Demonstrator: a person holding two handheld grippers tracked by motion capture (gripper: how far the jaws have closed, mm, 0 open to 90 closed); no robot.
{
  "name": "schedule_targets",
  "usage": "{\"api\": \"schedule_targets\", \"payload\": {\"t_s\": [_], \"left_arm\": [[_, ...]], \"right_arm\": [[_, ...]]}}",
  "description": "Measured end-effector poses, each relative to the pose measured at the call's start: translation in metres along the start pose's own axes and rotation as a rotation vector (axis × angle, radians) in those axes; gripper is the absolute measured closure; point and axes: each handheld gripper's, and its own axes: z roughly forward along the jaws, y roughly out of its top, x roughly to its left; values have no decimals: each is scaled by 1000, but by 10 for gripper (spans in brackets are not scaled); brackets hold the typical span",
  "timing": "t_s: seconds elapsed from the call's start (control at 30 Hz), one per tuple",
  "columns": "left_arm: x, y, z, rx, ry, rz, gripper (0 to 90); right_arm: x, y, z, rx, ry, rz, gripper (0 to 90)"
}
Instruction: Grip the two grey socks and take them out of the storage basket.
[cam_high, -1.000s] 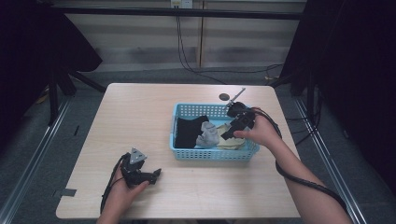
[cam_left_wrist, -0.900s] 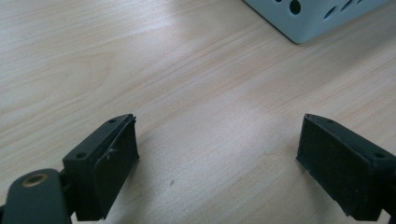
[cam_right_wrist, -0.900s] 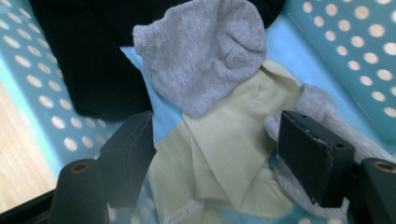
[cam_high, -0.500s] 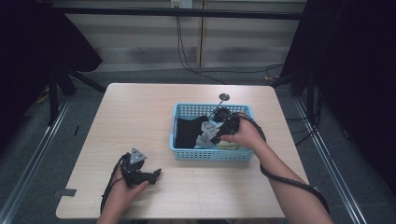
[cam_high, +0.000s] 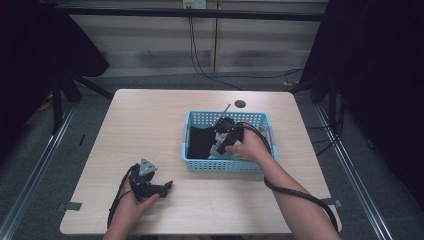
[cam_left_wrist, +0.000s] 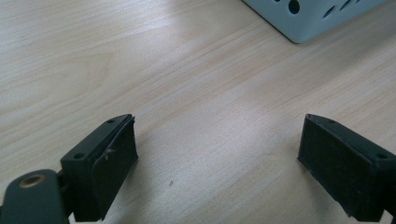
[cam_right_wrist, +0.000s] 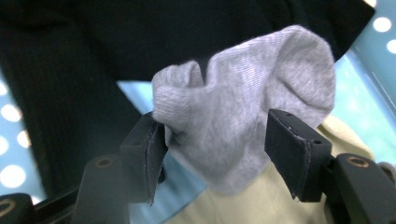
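The grey sock (cam_right_wrist: 243, 116) is soft knit, crumpled into 2 rounded folds, and sits inside the blue basket (cam_high: 200, 165) toward its middle. It lies against a black garment (cam_right_wrist: 93, 70) at its 12 and 9 o'clock and a pale yellow cloth (cam_right_wrist: 261, 200) at its 6 o'clock.

My right gripper (cam_right_wrist: 215, 154) reaches into the basket with its jaws partly apart, 1 on each side of the sock; the left pad touches the fabric, the right pad sits just beside it, so I cannot tell whether I grip it yet. In the high view my right hand (cam_high: 250, 147) comes in from 5 o'clock, forearm crossing the basket's near wall, cable trailing along the arm.

My left gripper (cam_left_wrist: 215, 158) rests low over the bare wooden table (cam_high: 150, 115), jaws wide apart with nothing between them. It lies at the basket's 8 o'clock, well apart, my left hand (cam_high: 132, 202) under it. A dark round hole (cam_high: 240, 104) sits in the table at the basket's 12 o'clock.
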Motion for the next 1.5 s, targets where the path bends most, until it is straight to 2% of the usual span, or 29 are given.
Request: {"api": "schedule_targets", "payload": {"t_s": [0.03, 0.07, 0.1, 0.2, 0.23, 0.33, 0.37, 0.43, 0.47, 0.67, 0.83, 1.07, 1.3, 1.5], "left_arm": [[0, 0, 0, 1, -1, 2, 107], [0, 0, 0, 1, -1, 2, 107], [0, 0, 0, 0, 1, 2, 107], [0, 0, 0, 1, 1, 2, 108], [0, 0, 0, 1, 1, 3, 107], [0, 0, 0, -4, 1, -4, 107], [-1, 0, 0, -4, 1, -6, 107], [-1, 0, 0, -4, 1, -6, 107], [0, 0, 0, -3, 1, -3, 107], [0, 0, 0, -3, 1, -4, 107], [-1, 0, 0, -3, 2, -4, 107], [0, 0, 0, 0, 2, -3, 107], [0, 0, 0, 1, 2, -2, 107], [0, 0, 0, 0, 2, -2, 107]], "right_arm": [[-1, 0, 1, 3, 15, 2, 570], [-1, 0, 1, 3, 15, 2, 570], [-2, -1, 1, 11, 31, 14, 718], [-3, -4, -3, 50, 32, 7, 799], [-4, -4, -5, 66, 44, 17, 806], [-7, -6, -11, 59, 57, 25, 811], [-9, -6, -18, 59, 61, 31, 812], [-10, -6, -23, 61, 57, 27, 812], [-12, -6, -32, 74, 59, 27, 812], [-16, -7, -55, 93, 70, 24, 811], [-20, -10, -69, 72, 87, 22, 811], [-21, -12, -92, 103, 100, 16, 811], [-22, -14, -111, 127, 93, -2, 811], [-28, -19, -125, 119, 91, 15, 810]]}}
